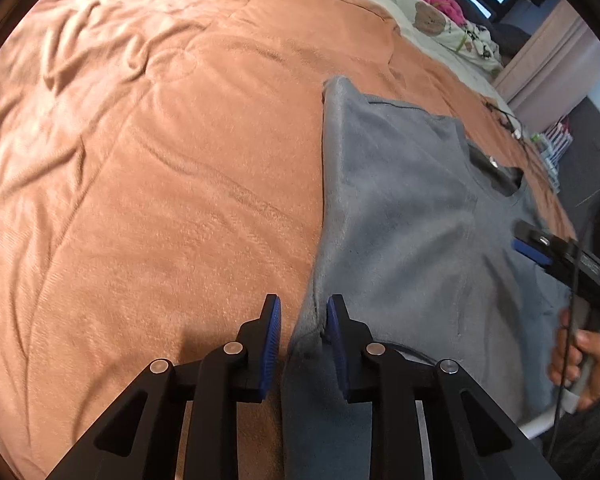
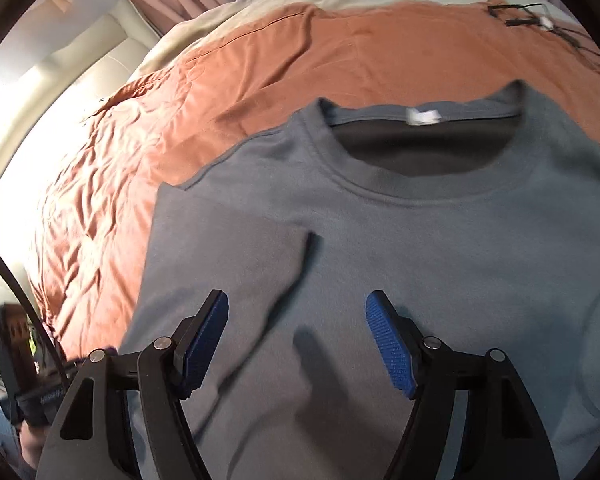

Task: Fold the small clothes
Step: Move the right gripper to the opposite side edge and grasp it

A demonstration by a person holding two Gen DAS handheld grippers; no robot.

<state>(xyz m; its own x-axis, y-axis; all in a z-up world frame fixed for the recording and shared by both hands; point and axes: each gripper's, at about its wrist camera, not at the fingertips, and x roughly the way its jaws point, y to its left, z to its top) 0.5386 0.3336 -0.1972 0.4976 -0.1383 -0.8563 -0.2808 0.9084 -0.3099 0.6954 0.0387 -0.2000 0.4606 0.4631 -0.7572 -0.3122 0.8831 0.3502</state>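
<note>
You have one grey sweatshirt [image 2: 420,248] on one orange blanket [image 1: 160,160], two claws (left claw [image 1: 303,336], right claw [image 2: 298,340]), and one white neck label [image 2: 422,116].

The grey sweatshirt [image 2: 400,248] runs off the bottom and right edges of the right wrist view, so its hem and far sleeve cannot be seen, and the white label [image 2: 422,116] inside its collar is too blurred to read. In the left wrist view the left gripper [image 1: 303,340] has the garment's edge between its pads, but whether they actually pinch it cannot be told. The right hand [image 1: 584,368] there is motion-blurred and cut by the frame edge.
</note>
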